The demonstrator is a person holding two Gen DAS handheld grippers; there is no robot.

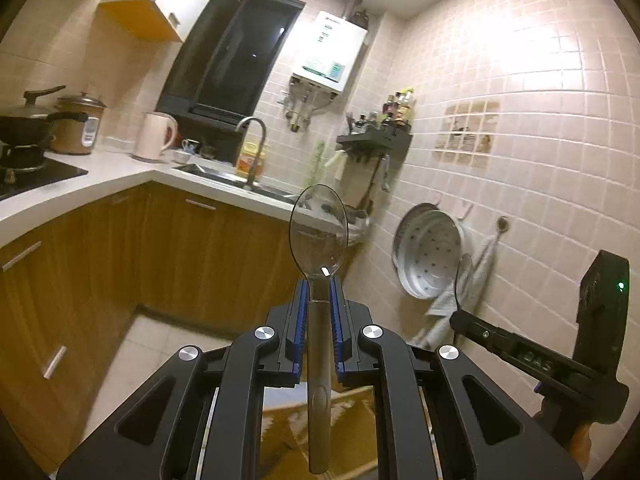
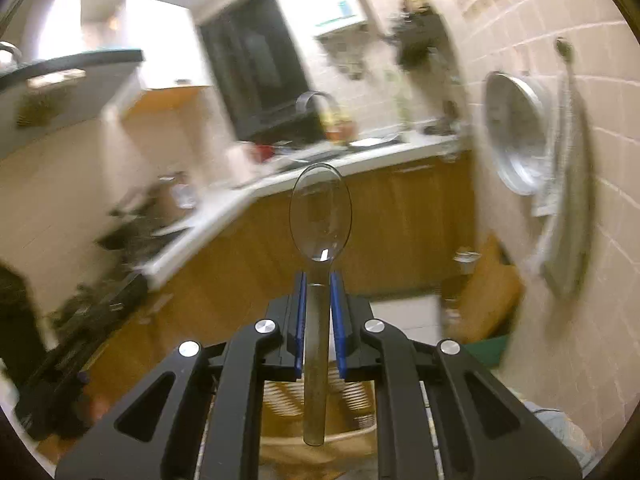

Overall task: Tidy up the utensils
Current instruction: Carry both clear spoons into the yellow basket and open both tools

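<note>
Spoons: I've got one clear smoky plastic spoon (image 1: 319,232) clamped in the left gripper (image 1: 319,292), another clear plastic spoon (image 2: 321,216) clamped in the right gripper (image 2: 318,284), bowls sticking out past the tips.
Risk: slick handles, could slide or swivel between the pads.
Cause: right view's blurry, probably swinging too fast.

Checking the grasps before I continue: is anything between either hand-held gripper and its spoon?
Nothing visible. The left hand-held gripper is shut on a clear spoon, and the right hand-held gripper is shut on another clear spoon, handles between the pads.

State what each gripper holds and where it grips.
Left gripper holds a clear plastic spoon by its handle, near the neck. Right gripper: another clear spoon, same place.
</note>
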